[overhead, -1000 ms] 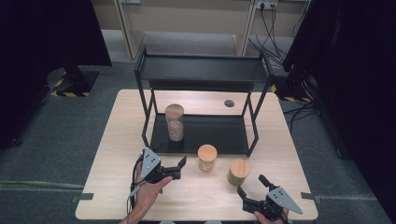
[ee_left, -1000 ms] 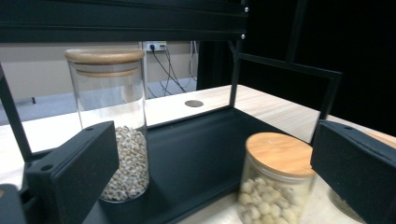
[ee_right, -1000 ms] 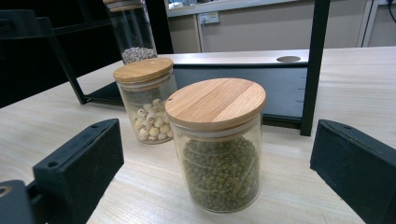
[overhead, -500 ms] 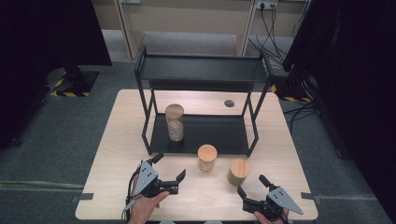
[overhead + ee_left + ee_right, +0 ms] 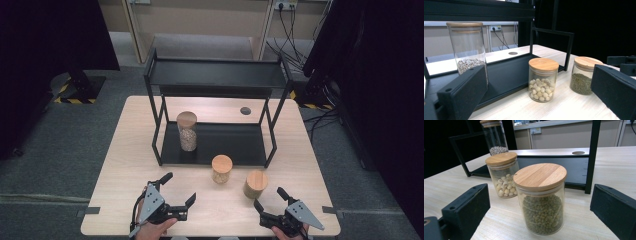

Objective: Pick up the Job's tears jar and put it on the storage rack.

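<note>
Three glass jars with wooden lids are in view. A tall jar of grain (image 5: 187, 131) (image 5: 469, 52) stands on the lower shelf of a black rack (image 5: 215, 75). On the table in front of the rack stand a short jar of pale beans (image 5: 221, 169) (image 5: 543, 78) (image 5: 502, 175) and a short jar of green beans (image 5: 255, 184) (image 5: 541, 197) (image 5: 585, 76). My left gripper (image 5: 180, 187) is open near the front edge, left of the pale-bean jar. My right gripper (image 5: 269, 197) is open just in front of the green-bean jar, holding nothing.
The rack's legs (image 5: 270, 150) stand just behind the two short jars. A round cable hole (image 5: 245, 110) sits in the tabletop at the back. Bare wood lies to the left and right of the rack. Grey floor surrounds the table.
My left gripper has drawn back toward the table's front edge, staying open. The right gripper and the jars have not moved.
</note>
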